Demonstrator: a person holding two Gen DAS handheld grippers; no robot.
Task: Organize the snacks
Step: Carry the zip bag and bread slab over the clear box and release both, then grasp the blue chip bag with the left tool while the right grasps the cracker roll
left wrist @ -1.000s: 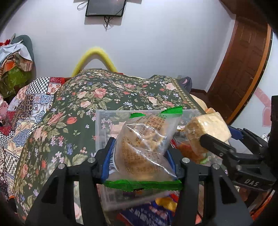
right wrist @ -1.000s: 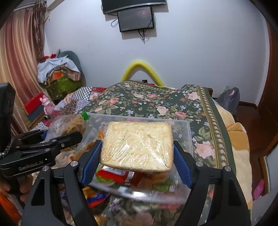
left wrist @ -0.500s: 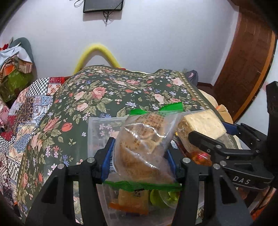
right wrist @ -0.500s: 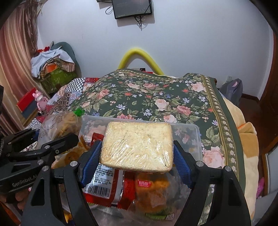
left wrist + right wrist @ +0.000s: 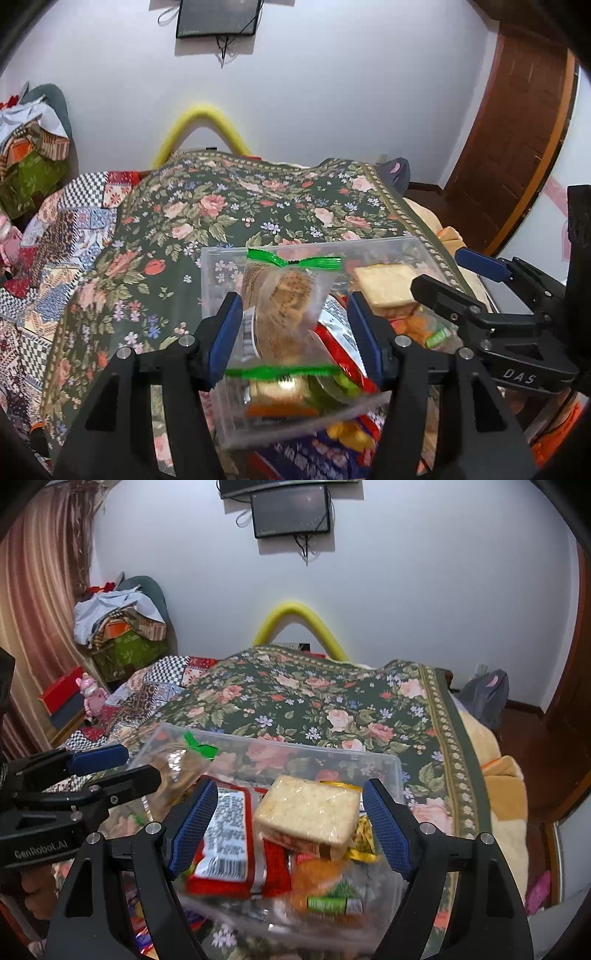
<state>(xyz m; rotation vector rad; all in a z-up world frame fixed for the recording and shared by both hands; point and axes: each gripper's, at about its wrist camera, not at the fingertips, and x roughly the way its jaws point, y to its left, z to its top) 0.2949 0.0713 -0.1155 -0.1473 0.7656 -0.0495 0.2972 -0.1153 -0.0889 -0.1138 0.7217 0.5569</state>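
Floral bedspread (image 5: 229,221) covers the bed that fills the middle of both views, and a clear plastic bin (image 5: 388,764) sits on it at lower centre. Left tongs (image 5: 291,328) stand wide around a clear bag of biscuits with green seals (image 5: 284,306), which looks to be dropping into the bin; the blur leaves contact unclear. Right tongs (image 5: 288,823) are spread wide too, with the wrapped cracker block (image 5: 310,808) lying free atop a red packet (image 5: 229,834) and an orange snack (image 5: 317,878) inside. Judging by this, both items are at the release step; next, each tool should lift straight out. Bin walls and the neighbouring tool crowd the exit. 1 yellow foam arch (image 5: 299,616) stands behind the bed.
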